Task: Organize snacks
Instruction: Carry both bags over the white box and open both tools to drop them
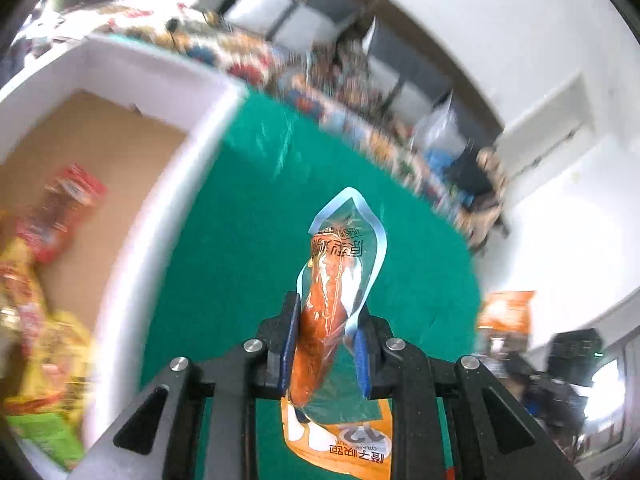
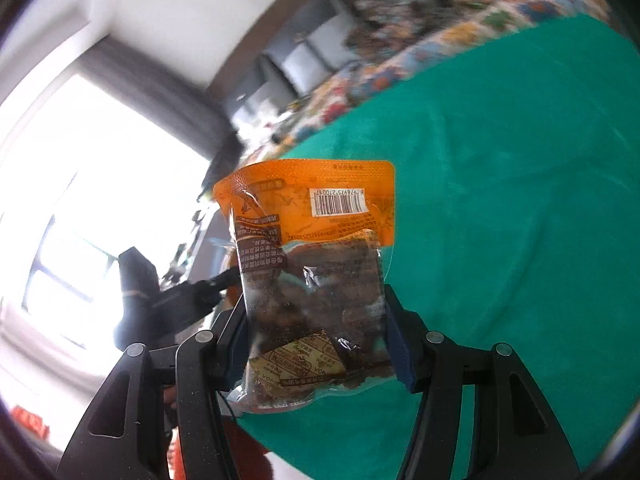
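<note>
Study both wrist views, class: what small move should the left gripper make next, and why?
Probably swing left, over the box rim, then release. The left gripper is shut on a sausage pack above the green cloth, and the box beside it already holds snacks.

I'm working in what looks like a home bedroom: a green cloth is spread over a bed with a colourful patterned quilt, a padded grey headboard stands against a plain white wall, and a bright window has a grey curtain beside it.
</note>
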Demonstrator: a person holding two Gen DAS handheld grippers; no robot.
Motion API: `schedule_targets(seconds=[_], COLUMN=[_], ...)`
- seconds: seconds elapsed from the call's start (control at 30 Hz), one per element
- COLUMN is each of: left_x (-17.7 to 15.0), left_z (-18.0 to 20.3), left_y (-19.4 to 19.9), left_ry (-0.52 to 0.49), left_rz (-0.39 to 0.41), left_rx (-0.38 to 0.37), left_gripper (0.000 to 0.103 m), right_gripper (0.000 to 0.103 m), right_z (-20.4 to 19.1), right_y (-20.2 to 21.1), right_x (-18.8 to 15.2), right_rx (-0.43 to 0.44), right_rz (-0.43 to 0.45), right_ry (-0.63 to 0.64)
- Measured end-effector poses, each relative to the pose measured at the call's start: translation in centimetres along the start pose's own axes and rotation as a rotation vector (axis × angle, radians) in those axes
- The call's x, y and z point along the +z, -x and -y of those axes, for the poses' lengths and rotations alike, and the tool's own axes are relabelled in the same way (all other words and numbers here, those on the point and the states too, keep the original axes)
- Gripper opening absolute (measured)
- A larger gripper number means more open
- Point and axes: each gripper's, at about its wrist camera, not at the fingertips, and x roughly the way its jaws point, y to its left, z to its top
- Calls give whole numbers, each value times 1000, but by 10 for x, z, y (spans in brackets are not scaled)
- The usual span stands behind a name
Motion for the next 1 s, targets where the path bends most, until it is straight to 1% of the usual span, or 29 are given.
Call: schedule_targets(seconds=[0.07, 0.1, 0.13, 0.17, 0.2, 0.23, 0.27, 0.3, 0.33, 0.37, 0.4, 0.43, 0.47, 0.5, 0.53, 0.57, 0.6, 0.63, 0.67, 0.7, 0.77, 0.8, 0.83, 0.87, 0.9, 0.97, 1.0], left_x=[13, 21, 27, 34, 38, 42, 45, 44, 44, 42, 39, 35, 30, 22, 16, 11, 5, -2, -7, -8, -15, -15, -18, -16, -19, -20, -24], left_z=[-12, -22, -31, -42, -50, -61, -73, -82, -93, -100, -107, -115, -120, -125, -129, -131, -134, -137, -137, -138, -131, -129, -121, -122, -114, -109, -104], left_y=[44, 71, 86, 106, 113, 126, 135, 138, 140, 138, 134, 128, 122, 123, 120, 118, 117, 120, 122, 120, 125, 124, 128, 128, 134, 143, 147], left_ry=[-2, -5, -4, -9, -17, -34, -42, -48, -61, -69, -77, -89, -105, -113, -121, -121, -119, -115, -115, -116, -143, -154, -174, -179, -184, -164, -158], left_rz=[68, 101, 119, 142, 152, 163, 171, 170, 162, 158, 146, 127, 109, 102, 98, 104, 119, 138, 145, 151, 178, 190, 220, 238, 284, 340, 378], left_rx=[11, 30, 50, 91, 123, 190, 254, 286, 336, 371, 402, 436, 484, 513, 557, 583, 609, 627, 637, 654, 720, 745, 791, 808, 823, 867, 901], left_gripper=[24, 24, 24, 24, 24, 24, 26, 27, 28, 28, 28, 28, 34, 49, 58, 75, 81, 81, 81, 81, 83, 86, 88, 93, 96, 103, 103], right_gripper=[60, 60, 60, 60, 60, 60, 60, 60, 60, 61, 61, 63, 69, 74, 82, 82, 82, 82, 82, 82, 82, 82, 82, 82, 82, 83, 84], right_z=[-27, -45, -62, -82, -108, -125, -146, -165, -188, -200, -219, -227, -238, -245, -246, -246, -245, -241, -237, -236, -235, -234, -235, -237, -238, -252, -254], right_y=[-18, -31, -43, -56, -74, -87, -103, -119, -140, -153, -177, -191, -212, -229, -241, -254, -266, -274, -277, -274, -265, -260, -253, -246, -236, -219, -211], right_x=[9, 13, 15, 17, 18, 18, 16, 14, 9, 5, -1, -5, -12, -21, -27, -34, -40, -44, -48, -45, -39, -36, -33, -30, -28, -30, -31], right_rx=[57, 84, 108, 136, 169, 187, 205, 217, 221, 219, 208, 194, 164, 132, 110, 79, 44, 23, 2, -4, -24, -36, -44, -54, -74, -112, -132], right_rz=[-33, -49, -64, -82, -108, -127, -149, -170, -198, -214, -242, -256, -275, -298, -323, -356, -398, -434, -449, -433, -392, -372, -349, -324, -293, -241, -219], right_ry=[37, 57, 74, 93, 119, 138, 163, 190, 229, 249, 277, 293, 316, 336, 345, 349, 348, 342, 335, 337, 361, 375, 389, 405, 427, 471, 492])
